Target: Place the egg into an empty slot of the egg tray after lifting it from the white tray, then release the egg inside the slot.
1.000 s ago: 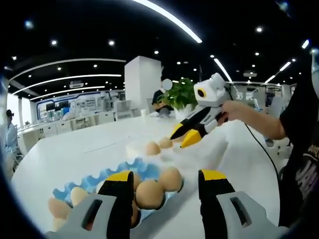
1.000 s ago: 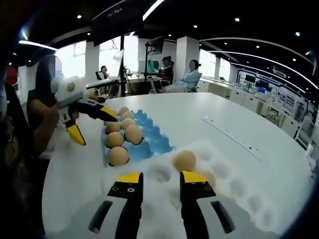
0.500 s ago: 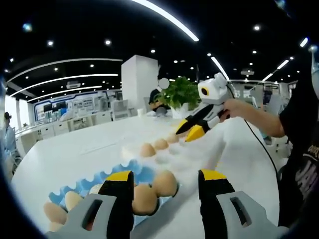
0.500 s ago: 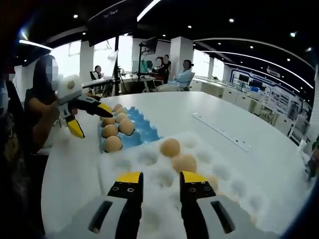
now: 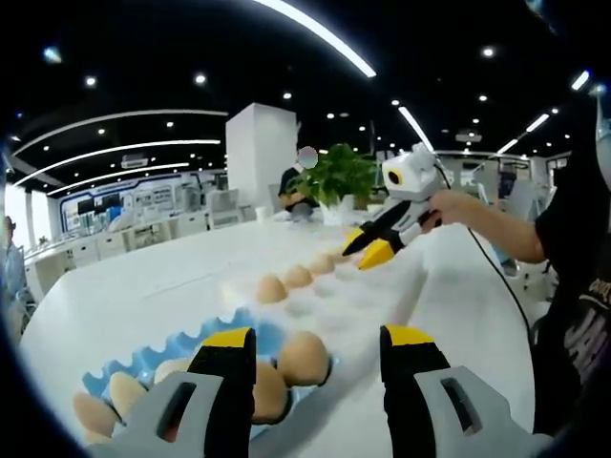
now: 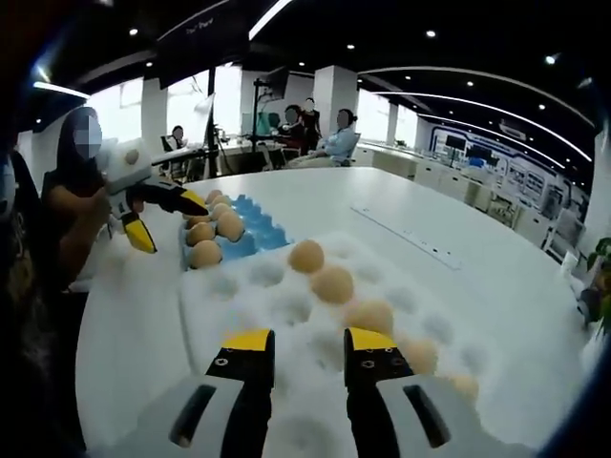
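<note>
A blue egg tray (image 5: 158, 355) lies low on the left in the left gripper view, with several brown eggs (image 5: 304, 358) in its slots. My left gripper (image 5: 317, 340) is open just above it, nothing between its jaws. Beyond lies the white tray (image 5: 358, 301) with a row of eggs (image 5: 270, 288); my right gripper (image 5: 368, 248) hovers open over its far end. In the right gripper view, my right gripper (image 6: 310, 342) is open and empty above the white tray (image 6: 239, 305), where a diagonal row of eggs (image 6: 332, 284) rests. The blue egg tray (image 6: 256, 234) sits beyond, under the open left gripper (image 6: 170, 221).
Both trays lie on a large white table (image 6: 458, 239) with a long strip (image 6: 401, 235) set in its top. A person (image 6: 57, 219) stands at the table's left edge holding the left gripper. A potted plant (image 5: 334, 176) stands at the far end. Several people sit behind.
My right gripper has moved along the white tray, away from the blue tray, so more eggs lie in front of it. The left gripper has shifted only slightly; both stayed open.
</note>
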`<state>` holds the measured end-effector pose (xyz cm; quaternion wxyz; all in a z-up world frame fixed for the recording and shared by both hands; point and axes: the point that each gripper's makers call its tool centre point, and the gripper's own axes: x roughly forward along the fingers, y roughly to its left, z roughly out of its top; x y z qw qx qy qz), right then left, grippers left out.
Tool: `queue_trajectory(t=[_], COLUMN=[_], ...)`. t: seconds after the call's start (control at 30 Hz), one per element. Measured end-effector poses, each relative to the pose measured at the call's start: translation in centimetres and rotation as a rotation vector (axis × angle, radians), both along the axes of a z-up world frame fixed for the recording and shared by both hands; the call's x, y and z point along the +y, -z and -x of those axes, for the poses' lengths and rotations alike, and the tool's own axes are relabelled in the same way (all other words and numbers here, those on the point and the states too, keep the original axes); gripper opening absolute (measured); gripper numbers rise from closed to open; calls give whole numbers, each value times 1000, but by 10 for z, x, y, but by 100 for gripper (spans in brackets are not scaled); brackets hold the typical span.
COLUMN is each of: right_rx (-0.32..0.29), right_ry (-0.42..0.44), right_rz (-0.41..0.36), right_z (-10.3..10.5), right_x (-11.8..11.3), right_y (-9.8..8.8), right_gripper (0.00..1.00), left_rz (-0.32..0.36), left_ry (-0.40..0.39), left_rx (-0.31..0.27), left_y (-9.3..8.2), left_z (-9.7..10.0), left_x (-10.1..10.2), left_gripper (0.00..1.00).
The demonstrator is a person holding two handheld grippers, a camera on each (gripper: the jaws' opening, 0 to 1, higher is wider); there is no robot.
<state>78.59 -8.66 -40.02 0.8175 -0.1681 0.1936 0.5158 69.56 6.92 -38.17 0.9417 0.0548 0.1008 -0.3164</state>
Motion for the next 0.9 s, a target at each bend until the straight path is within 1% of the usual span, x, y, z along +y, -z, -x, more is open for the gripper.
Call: queue_trajectory(t=[0.13, 0.2, 0.27, 0.4, 0.47, 0.67, 0.87, 0.9], right_rx=[-2, -3, -5, -8, -9, -19, -22, -20], right_ry=[17, 26, 35, 52, 63, 92, 126, 130], right_rz=[0, -1, 2, 8, 7, 8, 29, 29], right_z=[3, 2, -4, -3, -8, -9, -12, -15], right_x=[-9, -14, -21, -30, -39, -51, -66, -70], right_y=[0, 0, -1, -1, -2, -5, -1, -1], right_gripper=[30, 30, 30, 30, 30, 30, 30, 30], left_rz=[-4, -6, -7, -8, -9, -13, -15, -15], left_ry=[5, 8, 10, 12, 15, 19, 22, 23], left_rx=[4, 4, 3, 3, 3, 3, 4, 4], left_y=[2, 2, 1, 1, 1, 0, 0, 0], left_z=[-1, -1, -1, -1, -1, -1, -1, -1], left_x=[-3, -4, -5, -7, -9, -10, -12, -12], left_gripper=[53, 53, 53, 53, 53, 53, 53, 53])
